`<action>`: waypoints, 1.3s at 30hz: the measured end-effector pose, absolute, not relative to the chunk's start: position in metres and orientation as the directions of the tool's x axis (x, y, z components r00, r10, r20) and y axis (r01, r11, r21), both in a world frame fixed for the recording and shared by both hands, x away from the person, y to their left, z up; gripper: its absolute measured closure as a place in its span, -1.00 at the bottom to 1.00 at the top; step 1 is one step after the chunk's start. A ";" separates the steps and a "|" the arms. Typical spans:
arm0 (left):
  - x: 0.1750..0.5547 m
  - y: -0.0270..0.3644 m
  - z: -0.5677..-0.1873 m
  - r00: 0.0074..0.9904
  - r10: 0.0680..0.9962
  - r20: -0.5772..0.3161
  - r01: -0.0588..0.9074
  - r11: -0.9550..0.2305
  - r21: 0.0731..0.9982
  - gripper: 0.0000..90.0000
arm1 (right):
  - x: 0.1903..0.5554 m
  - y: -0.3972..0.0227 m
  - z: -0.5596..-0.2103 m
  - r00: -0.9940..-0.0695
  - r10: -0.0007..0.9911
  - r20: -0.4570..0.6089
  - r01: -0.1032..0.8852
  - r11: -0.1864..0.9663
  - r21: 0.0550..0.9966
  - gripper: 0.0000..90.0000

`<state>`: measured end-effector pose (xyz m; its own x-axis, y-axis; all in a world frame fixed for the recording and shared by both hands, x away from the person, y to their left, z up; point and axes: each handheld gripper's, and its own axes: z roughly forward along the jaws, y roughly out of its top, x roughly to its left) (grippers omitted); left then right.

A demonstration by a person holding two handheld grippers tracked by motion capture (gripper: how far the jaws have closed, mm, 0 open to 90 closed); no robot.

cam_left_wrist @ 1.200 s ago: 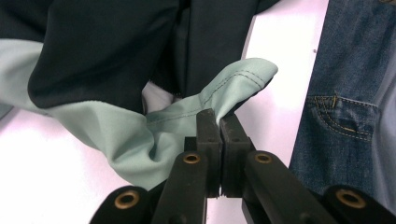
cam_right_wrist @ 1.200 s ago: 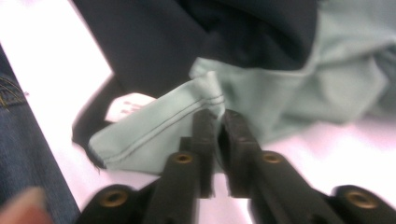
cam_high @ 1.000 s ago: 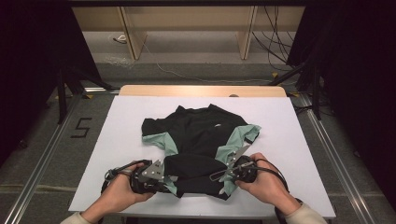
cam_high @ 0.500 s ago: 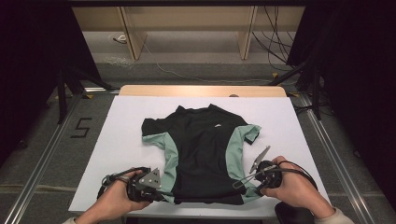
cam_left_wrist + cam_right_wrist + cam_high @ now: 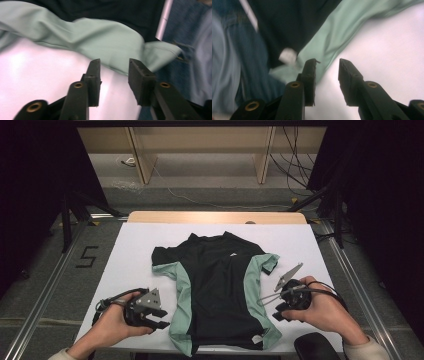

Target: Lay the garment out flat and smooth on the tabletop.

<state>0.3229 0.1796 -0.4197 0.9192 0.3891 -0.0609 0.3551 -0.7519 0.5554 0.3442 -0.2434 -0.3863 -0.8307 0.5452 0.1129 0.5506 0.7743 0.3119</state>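
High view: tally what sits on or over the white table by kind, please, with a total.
Shirt, black with mint-green side panels, lying flat on the table: 1
Hand-held grippers, the left gripper and the right gripper, both open with nothing between the jaws: 2
Total: 3

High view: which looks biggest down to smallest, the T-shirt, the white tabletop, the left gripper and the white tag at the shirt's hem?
1. White tabletop
2. T-shirt
3. Left gripper, though it sits nearer the camera, which flatters it
4. White tag
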 end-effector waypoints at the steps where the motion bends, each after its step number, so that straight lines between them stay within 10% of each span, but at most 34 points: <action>1: 0.328 0.177 -0.422 0.911 0.407 -0.070 0.374 -0.742 0.557 0.27 | 0.348 -0.243 -0.387 -0.822 0.560 0.108 0.560 0.759 0.331 0.50; 17: 0.331 0.146 -0.447 0.914 0.372 -0.162 0.401 -0.764 0.505 0.00 | 0.362 -0.236 -0.442 -0.723 0.666 0.183 0.686 0.660 0.307 0.38; 39: 0.323 0.138 -0.460 0.933 0.344 -0.110 0.356 -0.831 0.427 0.97 | 0.351 -0.231 -0.451 -0.708 0.690 0.149 0.702 0.666 0.251 0.99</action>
